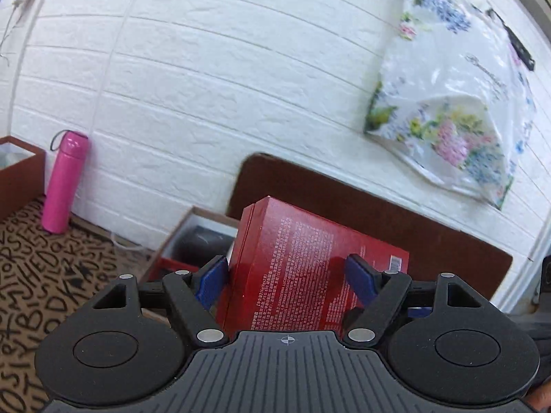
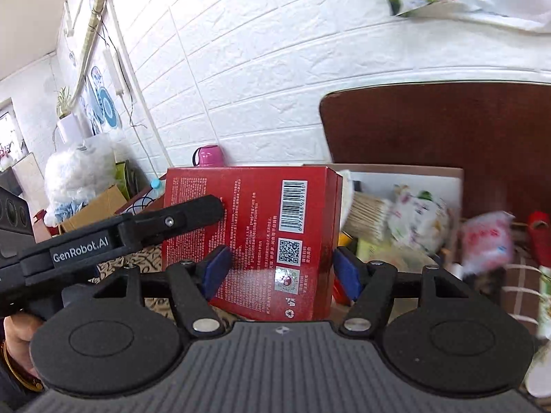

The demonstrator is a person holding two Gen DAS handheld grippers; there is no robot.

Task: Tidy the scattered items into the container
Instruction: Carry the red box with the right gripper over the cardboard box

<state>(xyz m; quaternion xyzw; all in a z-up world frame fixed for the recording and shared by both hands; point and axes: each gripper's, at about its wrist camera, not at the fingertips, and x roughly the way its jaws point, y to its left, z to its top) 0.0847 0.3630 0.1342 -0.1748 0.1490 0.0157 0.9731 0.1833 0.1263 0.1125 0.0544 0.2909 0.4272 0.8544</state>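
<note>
Here, nearest first:
Left gripper (image 1: 287, 280): blue pads pressed on both sides of the red box (image 1: 296, 268), grasping it and holding it tilted.
Right gripper (image 2: 283, 268): jaws spread; whether the pads touch the box I cannot tell.
Red box: in the right view its barcode face (image 2: 253, 237) shows upright, with the left gripper's arm (image 2: 137, 230) crossing in front.
Container: an open cardboard box (image 1: 193, 237) just behind the red box, near the table's back edge.
Room: white brick wall (image 1: 224, 86) close behind; a brown board (image 1: 396, 227) leans there.
Left view only: pink bottle (image 1: 63, 182) on the lettered tablecloth (image 1: 44, 275).
Right view only: cluttered packets (image 2: 416, 220) to the right.
</note>
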